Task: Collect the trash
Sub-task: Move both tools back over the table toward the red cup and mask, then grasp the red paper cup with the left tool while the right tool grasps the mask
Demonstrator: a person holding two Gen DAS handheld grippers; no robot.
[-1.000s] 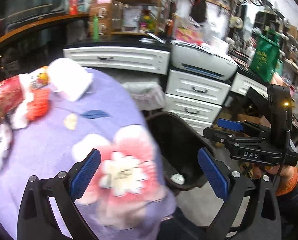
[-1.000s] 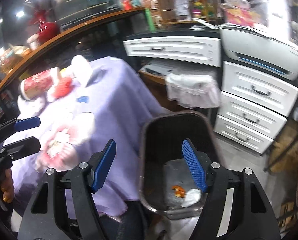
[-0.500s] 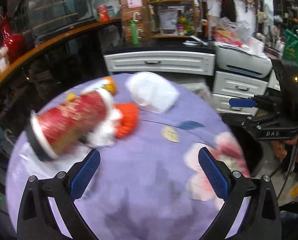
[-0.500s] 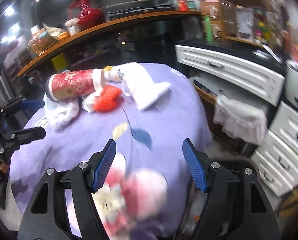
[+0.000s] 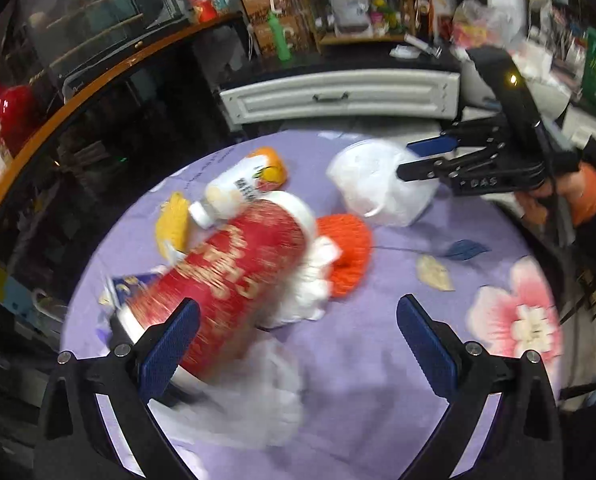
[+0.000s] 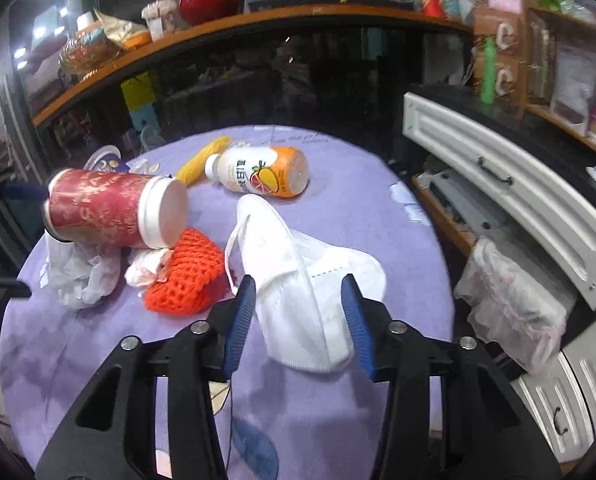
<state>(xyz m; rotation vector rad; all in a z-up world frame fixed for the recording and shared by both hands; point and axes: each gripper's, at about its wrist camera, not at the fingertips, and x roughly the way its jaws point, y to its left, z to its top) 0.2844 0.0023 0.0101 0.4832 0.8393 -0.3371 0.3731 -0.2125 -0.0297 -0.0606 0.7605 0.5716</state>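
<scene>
Trash lies on a round table with a purple cloth [image 6: 357, 184]. A white face mask [image 6: 313, 276] lies between the open fingers of my right gripper [image 6: 299, 320], which also shows in the left wrist view [image 5: 421, 158] at the mask [image 5: 377, 188]. My left gripper [image 5: 294, 348] is open and empty, its left finger close to a red cylindrical can [image 5: 234, 276] lying on its side [image 6: 110, 208]. An orange juice bottle [image 6: 262, 172], orange foam net [image 6: 186, 276], crumpled white tissue [image 6: 82, 272] and a yellow wrapper [image 6: 202, 160] lie around.
White drawers [image 6: 509, 196] stand right of the table, with a clear plastic bag [image 6: 509, 308] hanging below. A dark glass counter with an orange shelf [image 6: 218, 24] runs behind. A blue-rimmed packet [image 6: 104, 162] lies at the table's far edge.
Both grippers swung away from the black bin back over the table. The right gripper came down around the white mask and its jaws narrowed. The left gripper neared the red can.
</scene>
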